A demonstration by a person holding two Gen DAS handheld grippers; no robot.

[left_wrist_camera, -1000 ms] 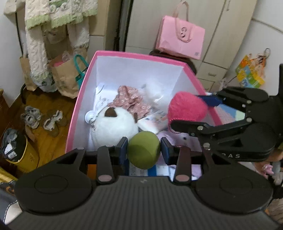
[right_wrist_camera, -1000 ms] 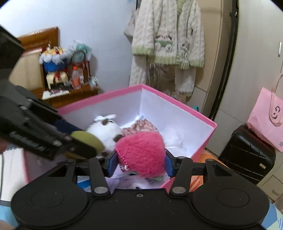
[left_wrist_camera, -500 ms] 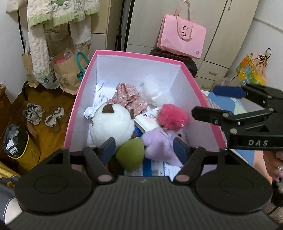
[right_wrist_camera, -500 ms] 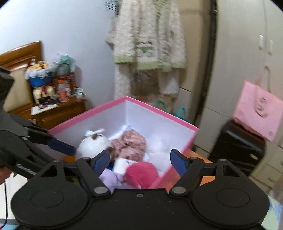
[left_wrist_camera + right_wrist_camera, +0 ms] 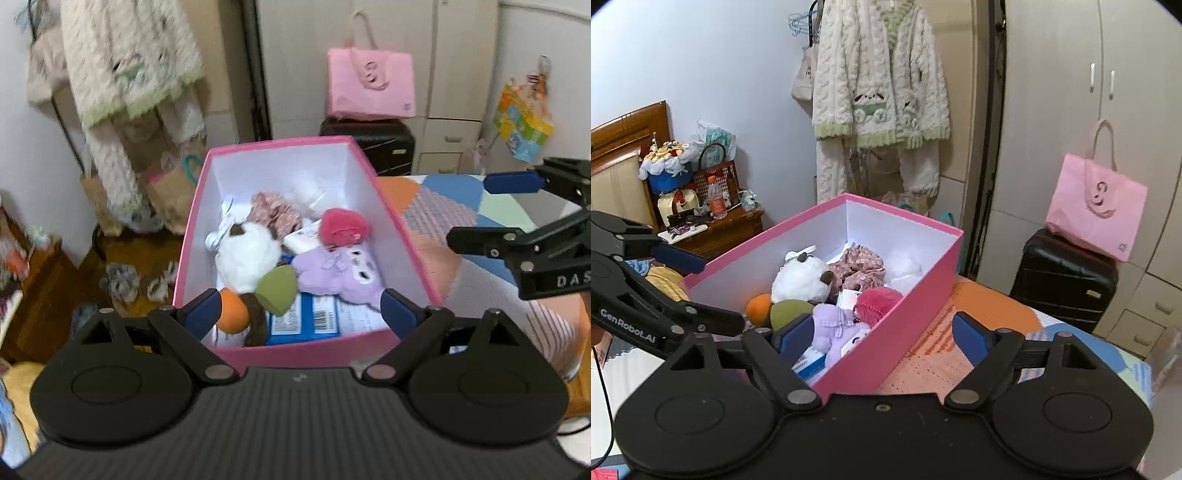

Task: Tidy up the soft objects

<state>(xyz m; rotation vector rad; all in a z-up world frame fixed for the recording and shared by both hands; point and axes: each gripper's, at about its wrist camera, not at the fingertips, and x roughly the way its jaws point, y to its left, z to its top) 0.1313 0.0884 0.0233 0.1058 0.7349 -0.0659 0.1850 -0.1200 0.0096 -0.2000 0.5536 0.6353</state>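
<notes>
A pink box (image 5: pixel 295 354) with white inner walls stands on a patchwork bedcover. Inside lie a white plush (image 5: pixel 245 254), a green soft toy (image 5: pixel 277 290), an orange one (image 5: pixel 231 314), a purple plush (image 5: pixel 340 273), a fluffy pink ball (image 5: pixel 343 227) and floral fabric (image 5: pixel 275 212). My left gripper (image 5: pixel 301 310) hovers over the box's near end, its jaws opening with nothing gripped. My right gripper (image 5: pixel 882 336) hangs beside the box (image 5: pixel 916 291), its jaws opening and holding nothing. The pink ball (image 5: pixel 877 301) and green toy (image 5: pixel 790 312) rest loose among the others.
A pink bag (image 5: pixel 1097 210) sits on a black suitcase (image 5: pixel 1063 280) by the wardrobe. A cream cardigan (image 5: pixel 882 96) hangs on the wall. A wooden bedside cabinet (image 5: pixel 720 232) carries clutter. Paper bags (image 5: pixel 166 188) and shoes (image 5: pixel 122 280) lie on the floor beyond the box.
The left gripper let go of the green toy and the right let go of the pink ball; both now lie in the box. Both grippers opened wide and drew back and upward.
</notes>
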